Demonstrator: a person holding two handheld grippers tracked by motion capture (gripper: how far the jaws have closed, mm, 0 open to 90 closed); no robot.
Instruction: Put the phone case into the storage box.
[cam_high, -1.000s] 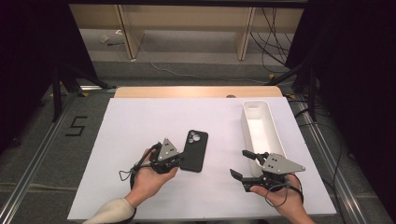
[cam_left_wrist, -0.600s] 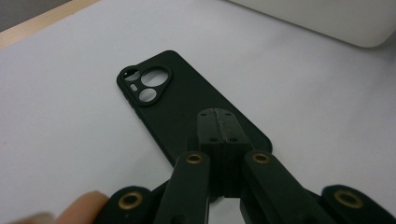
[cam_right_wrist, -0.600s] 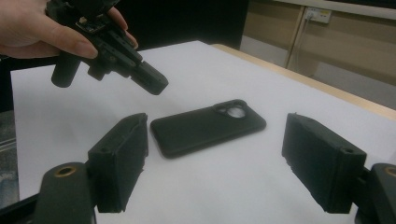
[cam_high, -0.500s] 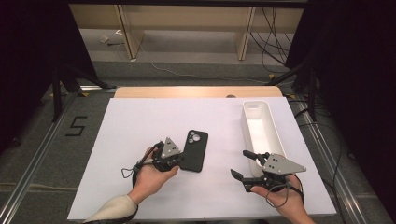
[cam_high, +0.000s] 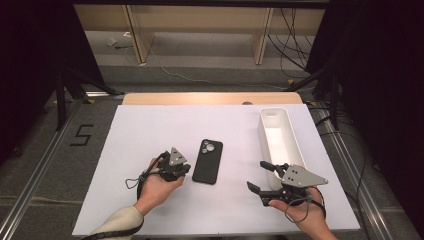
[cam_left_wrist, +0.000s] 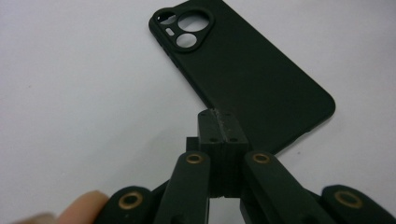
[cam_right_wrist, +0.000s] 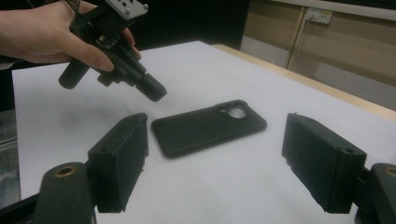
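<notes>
The flat black matte phone case (cam_high: 207, 161) with a rounded camera cut-out lay back-up near the lower middle of the high view, on the white sheet covering the desk (cam_high: 150, 130). It looked like a thin, light shell of soft rubbery plastic, probably bendy if lifted by one end and not fragile. Lying so flat, it offered little to catch from above. The likeliest hold was across its two long edges near the middle, or by one short edge once that was tipped up. Its matte skin should give decent friction.

In the left gripper view the case (cam_left_wrist: 252, 79) ran from the upper middle of the frame to the right, camera holes at the top, its lower long edge just past the tips of the left claw (cam_left_wrist: 218, 120). That claw was pressed together with nothing between its jaws, tilted down towards the case's left side (cam_high: 183, 170).

The right claw (cam_high: 260, 176) sat in the lower right of the high view, jaws spread wide and empty, well apart from the case, which lay framed between them in the right gripper view (cam_right_wrist: 208, 127). A long white plastic bin (cam_high: 278, 140) stood just beyond it.
</notes>
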